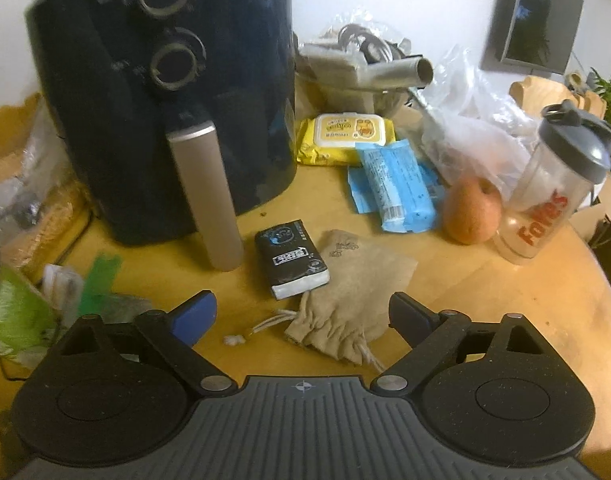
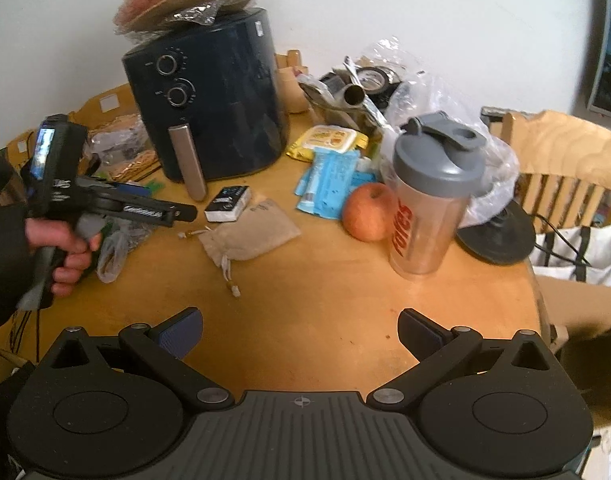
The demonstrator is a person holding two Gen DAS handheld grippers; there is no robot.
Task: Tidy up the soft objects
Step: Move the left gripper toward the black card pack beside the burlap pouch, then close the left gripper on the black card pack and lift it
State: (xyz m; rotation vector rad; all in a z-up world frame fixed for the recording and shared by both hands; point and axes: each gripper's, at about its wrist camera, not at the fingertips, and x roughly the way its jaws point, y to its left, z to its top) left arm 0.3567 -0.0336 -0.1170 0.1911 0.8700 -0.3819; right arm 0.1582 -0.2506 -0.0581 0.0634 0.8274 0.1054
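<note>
Now the drawstring pouch point(image 1: 347, 292) lies flat on our desk point(image 1: 485, 312) beside the tissue pack point(image 1: 291, 258), between the fingers of our spread, empty left claw point(image 1: 303, 314), which risks snagging its cord.

Black left gripper point(image 1: 301, 316), blue-padded fingers point(image 1: 193, 318), silver screws; dark sleeve point(image 2: 1, 268).

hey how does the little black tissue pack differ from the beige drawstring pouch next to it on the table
The small black tissue pack is a firm, boxy block with printed labels and a white end; the beige cloth drawstring pouch is flat, limp and wrinkled, gathered at one end with a loose cord. The pack is dark and glossy, the pouch pale and matte. The pouch covers more of the table than the pack. Both lie on the round wooden table, touching, just ahead of the open left gripper.
</note>
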